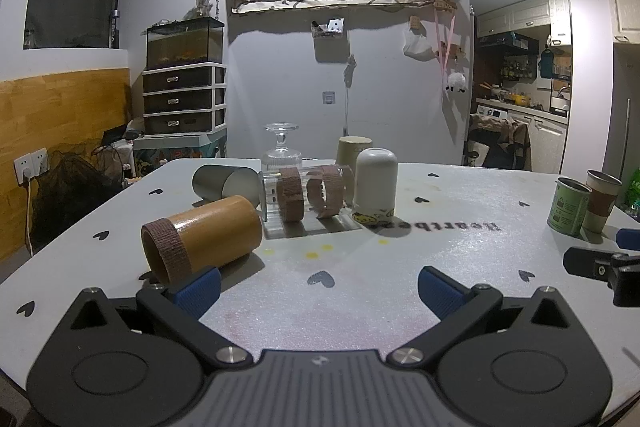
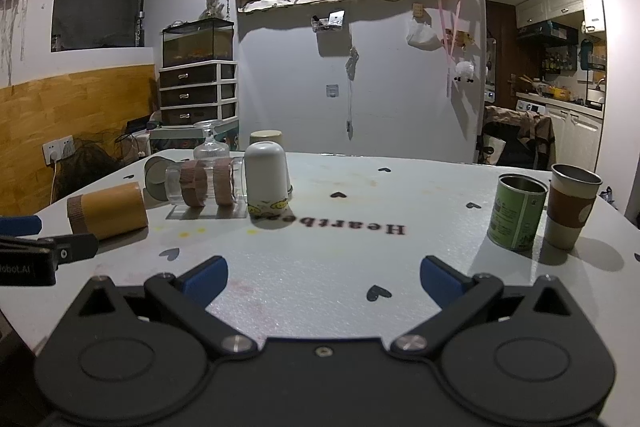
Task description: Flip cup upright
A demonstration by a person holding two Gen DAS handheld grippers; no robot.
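Two grippers, left gripper (image 1: 319, 285) and right gripper (image 2: 323, 277), hover spread wide, holding nothing. On the tabletop (image 2: 340, 259) a bamboo cup (image 1: 202, 241) lies sideways, hollow; the white cup (image 1: 375, 189) stands inverted; green tin (image 2: 516, 213) and sleeved cup (image 2: 572, 211) stand upright.

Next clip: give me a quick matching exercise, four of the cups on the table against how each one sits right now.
Things:
1. bamboo cup
2. white cup
3. green tin cup
4. clear glass cup

States:
A. upside down, mouth on the table
B. on its side, two brown bands around it
C. upright, mouth open to the top
D. on its side, one brown band at its mouth

Pairs: 1-D, 2-A, 3-C, 4-B
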